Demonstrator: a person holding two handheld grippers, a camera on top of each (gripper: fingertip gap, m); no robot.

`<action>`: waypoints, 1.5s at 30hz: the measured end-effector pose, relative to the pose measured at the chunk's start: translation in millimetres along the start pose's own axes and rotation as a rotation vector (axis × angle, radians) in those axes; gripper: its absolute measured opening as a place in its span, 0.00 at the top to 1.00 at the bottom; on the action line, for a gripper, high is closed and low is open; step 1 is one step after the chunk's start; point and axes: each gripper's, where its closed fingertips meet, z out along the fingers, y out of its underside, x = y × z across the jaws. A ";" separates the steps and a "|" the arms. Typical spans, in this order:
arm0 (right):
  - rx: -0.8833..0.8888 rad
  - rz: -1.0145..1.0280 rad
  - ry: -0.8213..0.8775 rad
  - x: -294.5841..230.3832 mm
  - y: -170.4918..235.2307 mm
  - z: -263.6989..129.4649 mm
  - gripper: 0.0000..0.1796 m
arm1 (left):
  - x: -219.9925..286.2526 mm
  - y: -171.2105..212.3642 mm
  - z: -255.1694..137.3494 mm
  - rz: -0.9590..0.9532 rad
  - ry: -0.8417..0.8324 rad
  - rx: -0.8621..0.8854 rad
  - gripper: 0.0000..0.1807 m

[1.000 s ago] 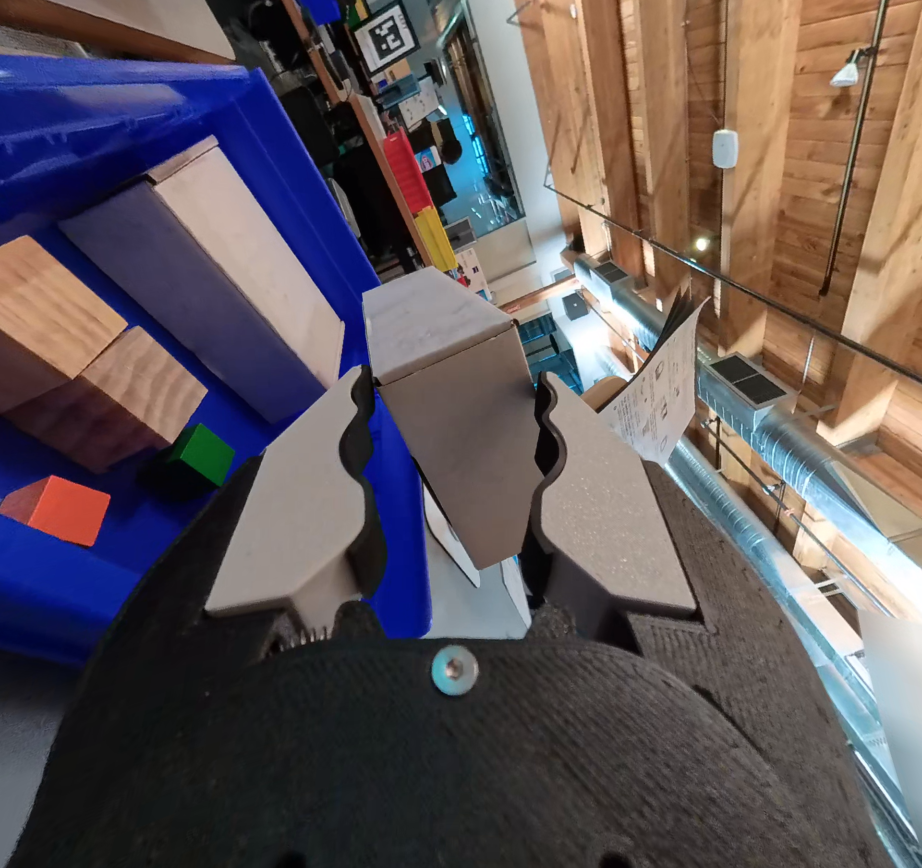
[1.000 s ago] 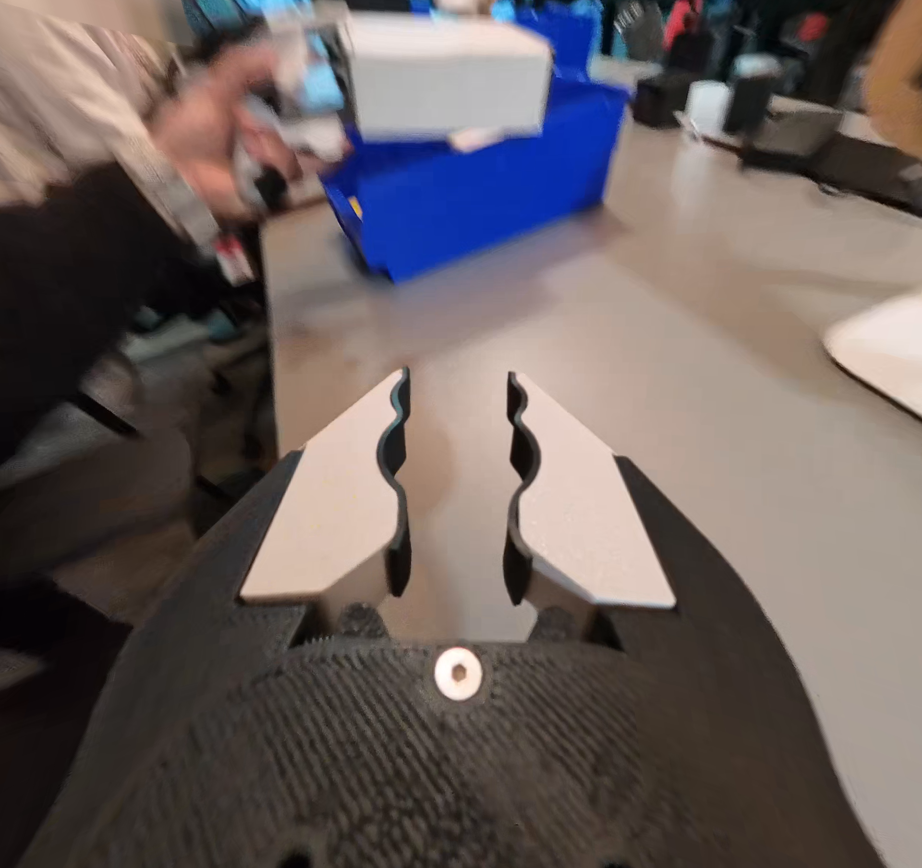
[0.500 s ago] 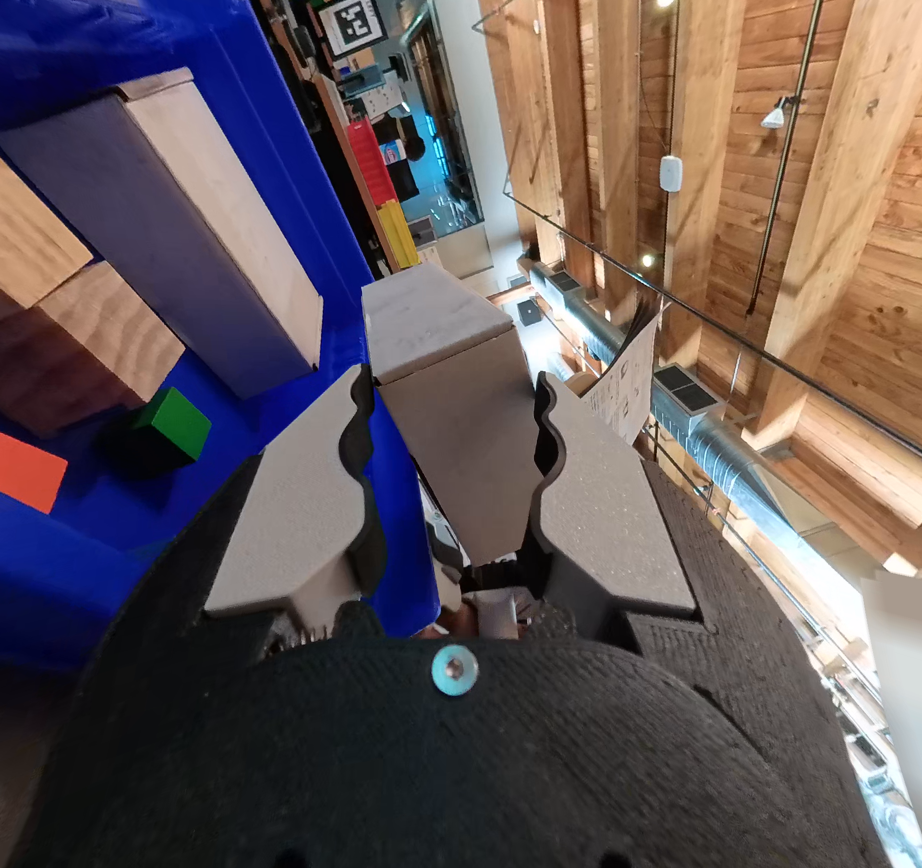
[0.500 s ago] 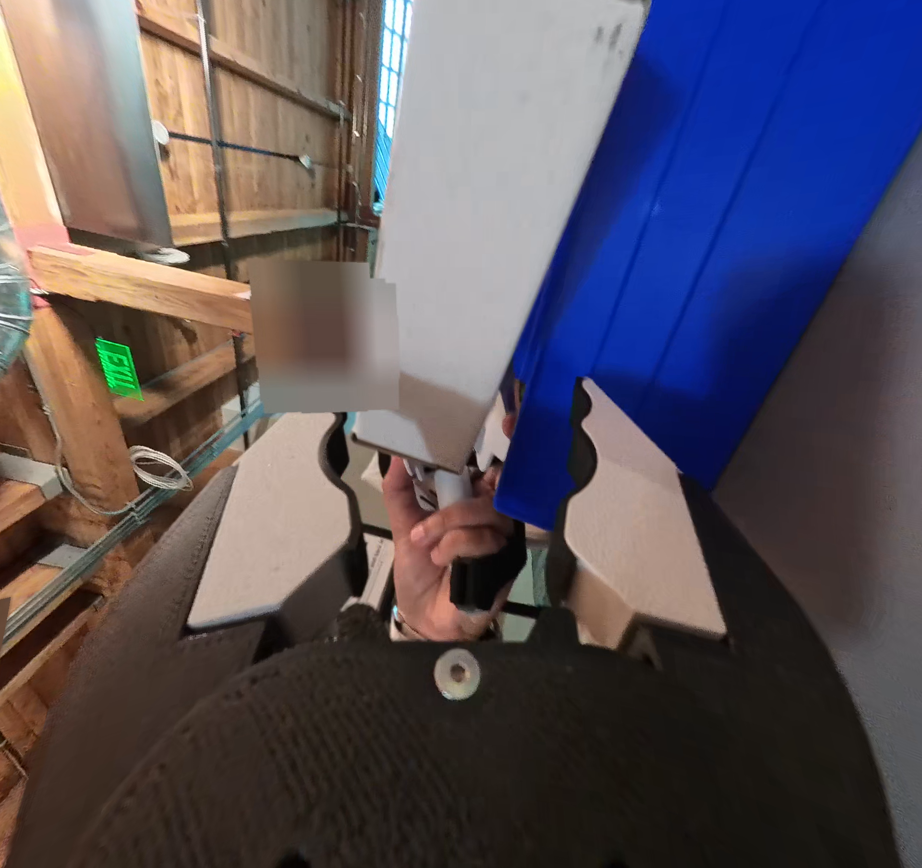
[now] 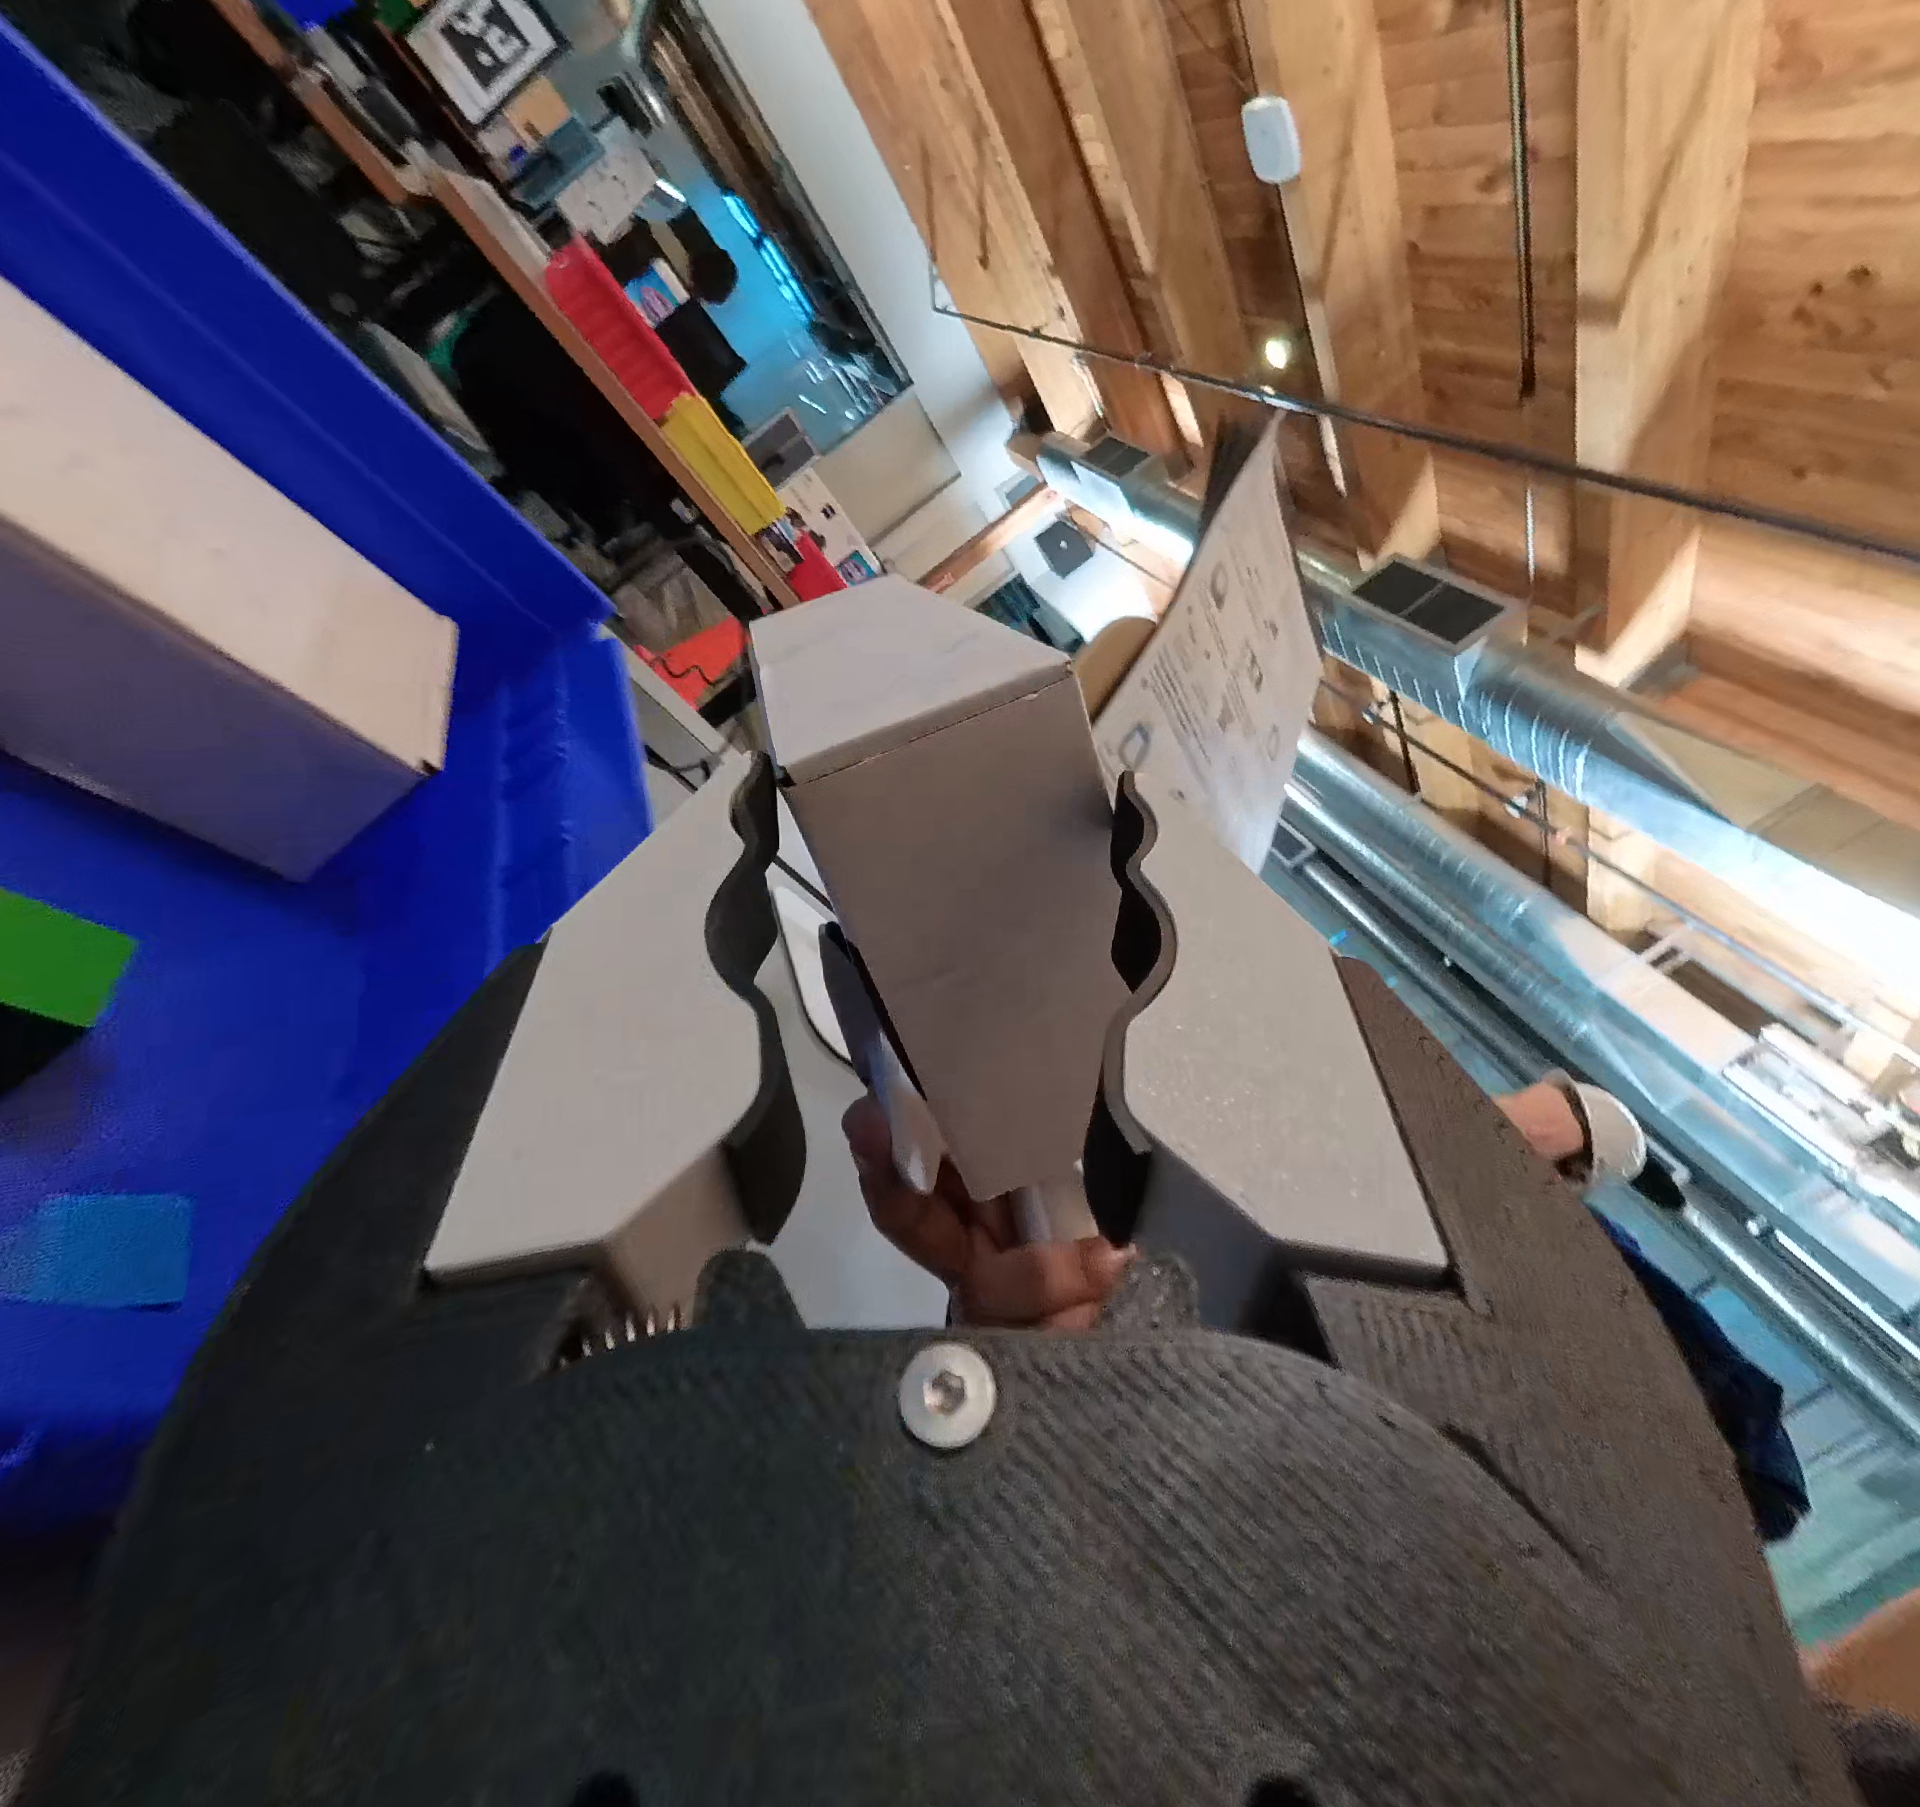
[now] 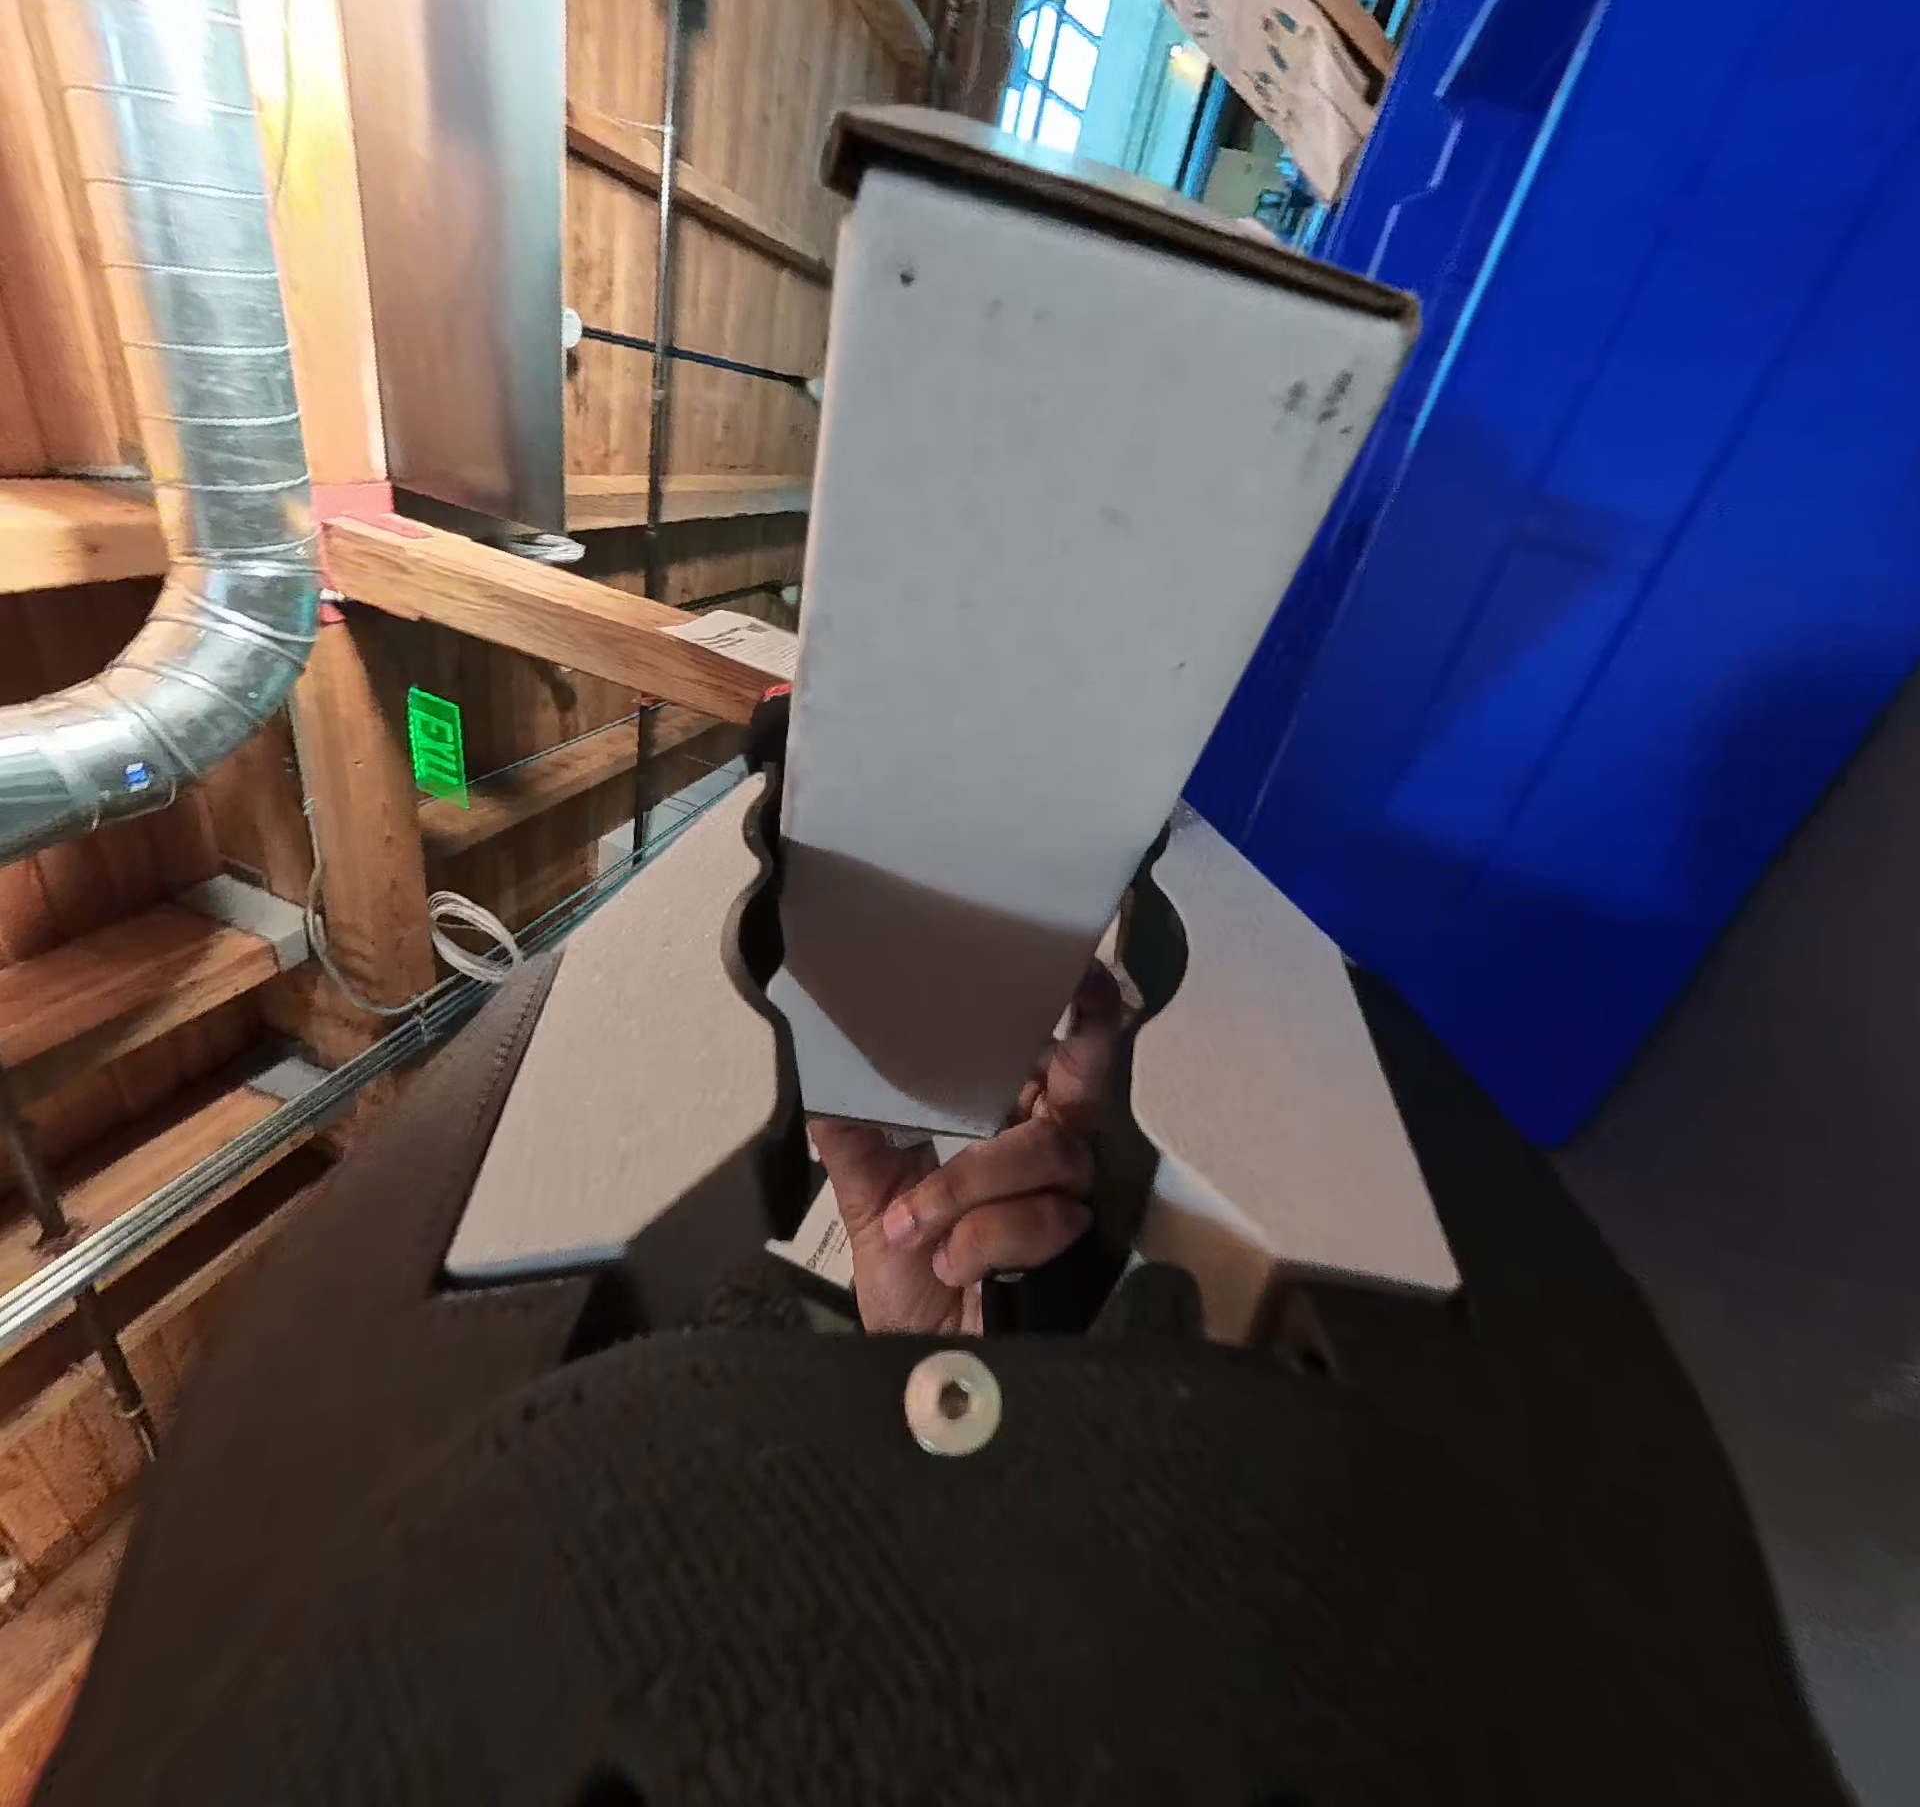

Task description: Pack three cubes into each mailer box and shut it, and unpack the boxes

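Mailer box: white cardboard mailer box [image 5: 940, 884], shut, held up in the air between the two grippers and standing just beside the outer wall of the blue bin [image 5: 312, 469].
Left gripper: the left gripper [image 5: 943, 874] has both its fingers pressed against opposite faces of the mailer box; the box fills the gap between them, and its far end sticks out past the fingertips.
Right gripper: the right gripper [image 6: 961, 884] meets the same mailer box [image 6: 1049, 594] from the other end; its left finger touches the box edge, the right one lies at the other edge, so it looks clamped on the box, though that frame is a little blurred.
Hands: below the box in the left wrist view a hand [image 5: 997, 1248] shows between the fingers; in the right wrist view another hand [image 6: 966, 1227] shows the same way, wrapped round a handle.
Blue bin: in the left wrist view its inside holds a second white box [image 5: 197, 677] lying flat and a green cube [image 5: 52, 957] near it; in the right wrist view only the bin's outer wall [image 6: 1621, 531] is seen, close to the held box.
Paper sheet: a printed sheet [image 5: 1226, 677] hangs behind the box.
Background: wooden beams and a silver duct [image 5: 1558, 718] lie beyond.
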 end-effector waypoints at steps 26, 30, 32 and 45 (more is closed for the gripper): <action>0.075 -0.473 0.028 -126.7 2.2 -402.4 0.64 | 181.8 365.7 65.0 -0.332 0.497 -0.898 0.53; 0.005 -0.374 -0.204 -149.3 16.3 -409.8 0.64 | 197.7 357.1 57.5 -0.348 0.620 -0.860 0.57; -0.019 -0.335 -0.306 -160.8 21.4 -411.6 0.64 | 205.7 354.3 51.8 -0.327 0.667 -0.849 0.58; -0.279 -0.525 -0.226 -156.1 66.9 -395.6 0.64 | 226.8 335.6 20.1 -0.363 0.855 -0.815 0.58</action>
